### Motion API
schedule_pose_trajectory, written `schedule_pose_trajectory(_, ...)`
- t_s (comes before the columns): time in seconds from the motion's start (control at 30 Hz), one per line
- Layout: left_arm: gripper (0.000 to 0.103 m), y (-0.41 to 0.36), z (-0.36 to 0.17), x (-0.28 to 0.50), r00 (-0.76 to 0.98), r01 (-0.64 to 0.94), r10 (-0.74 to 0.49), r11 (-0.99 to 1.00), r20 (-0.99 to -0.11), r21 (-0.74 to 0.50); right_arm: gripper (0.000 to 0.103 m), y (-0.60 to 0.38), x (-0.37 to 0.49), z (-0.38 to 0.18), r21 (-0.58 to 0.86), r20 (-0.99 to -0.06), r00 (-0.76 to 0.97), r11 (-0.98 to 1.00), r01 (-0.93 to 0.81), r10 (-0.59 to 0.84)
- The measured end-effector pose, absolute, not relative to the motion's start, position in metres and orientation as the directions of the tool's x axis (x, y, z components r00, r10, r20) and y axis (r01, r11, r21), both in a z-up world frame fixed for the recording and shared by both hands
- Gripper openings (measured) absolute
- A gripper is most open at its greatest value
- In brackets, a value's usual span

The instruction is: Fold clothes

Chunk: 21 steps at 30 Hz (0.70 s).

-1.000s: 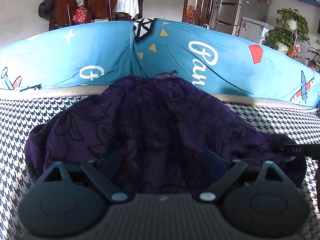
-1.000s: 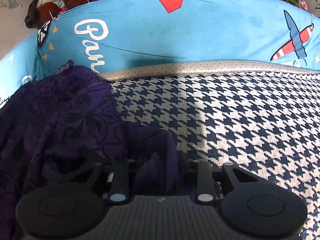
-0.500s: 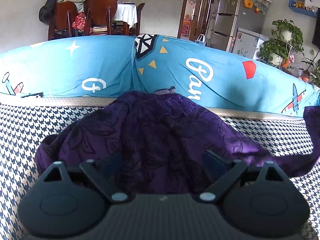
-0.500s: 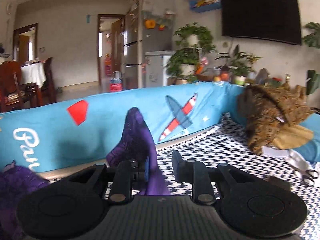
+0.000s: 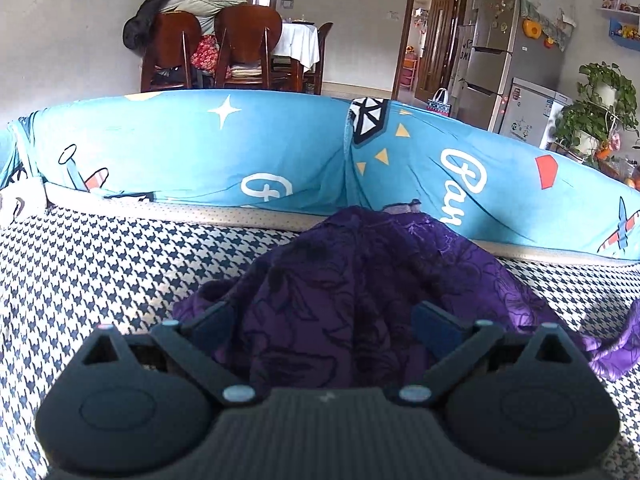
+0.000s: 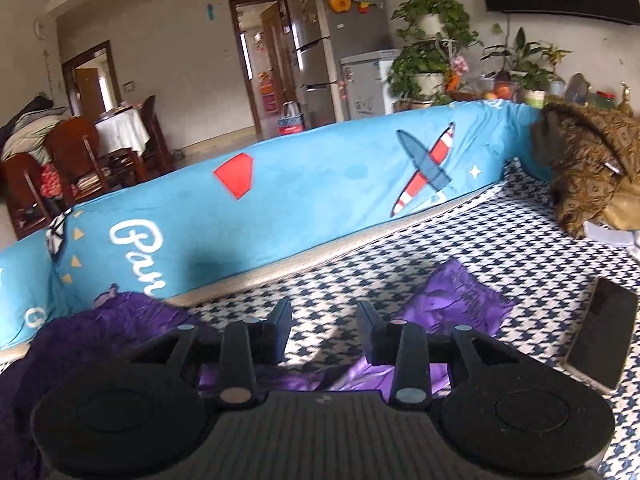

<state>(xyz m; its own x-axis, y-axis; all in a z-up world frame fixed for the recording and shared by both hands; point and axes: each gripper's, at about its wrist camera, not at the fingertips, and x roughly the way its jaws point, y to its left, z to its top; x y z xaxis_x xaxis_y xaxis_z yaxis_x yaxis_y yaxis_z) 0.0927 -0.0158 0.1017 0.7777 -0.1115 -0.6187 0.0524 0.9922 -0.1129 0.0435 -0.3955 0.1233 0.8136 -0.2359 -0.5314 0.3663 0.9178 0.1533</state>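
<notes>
A crumpled purple garment [image 5: 360, 288], thin and faintly glossy with a dark floral print, is heaped in the lower centre of the left wrist view on a sofa seat [image 5: 100, 264] covered in a navy-and-white houndstooth weave. The left gripper [image 5: 326, 326] is spread wide, its jaws having just been opening; cloth is seen between the dark fingers, but no pad is seen pressing on it. In the right wrist view the right gripper [image 6: 324, 330] is parted and released, its jaws having just been opening, with only houndstooth fabric visible in the gap. One flat purple end of the garment is laid out just right of that gripper; the bunched bulk sits at lower left. The seat is bounded at the back by smooth blue cushions [image 6: 300, 200] printed with aeroplanes, stars and white lettering. Open seat is left in the middle and right. A dark phone [image 6: 600, 332] lies at lower right, and a brown patterned garment [image 6: 588, 172] is piled at the right edge.
</notes>
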Motion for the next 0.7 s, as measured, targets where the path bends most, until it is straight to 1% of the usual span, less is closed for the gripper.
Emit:
schedule_pose_trajectory(0.1, 0.1, -0.004, 0.098, 0.093, 0.768, 0.038, -0.105, 0.992, -0.632, -0.119, 0.042, -0.372, 0.045, 0.111, 0.172, -0.57, 0.81, 0.944, 0.281, -0.137)
schedule_pose_trajectory(0.23, 0.1, 0.008, 0.095, 0.092, 0.759, 0.032, -0.11, 0.991, -0.642, -0.133, 0.044, -0.346, 0.044, 0.09, 0.231, -0.624, 0.782, 0.953, 0.197, -0.01)
schedule_pose_trajectory(0.5, 0.102, 0.023, 0.091, 0.085, 0.758, 0.02, -0.087, 0.994, -0.647, -0.111, 0.044, -0.308, 0.045, 0.059, 0.294, -0.691, 0.71, 0.95, 0.101, 0.139)
schedule_pose_trajectory(0.57, 0.103, 0.026, 0.091, 0.084, 0.759, 0.016, -0.081, 0.994, -0.646, -0.106, 0.046, -0.302, 0.045, 0.052, 0.323, -0.704, 0.687, 0.943, 0.085, 0.18)
schedule_pose_trajectory(0.7, 0.102, 0.032, 0.09, 0.083, 0.758, 0.006, -0.074, 0.994, -0.648, -0.106, 0.049, -0.29, 0.047, 0.035, 0.431, -0.72, 0.626, 0.9, 0.067, 0.299)
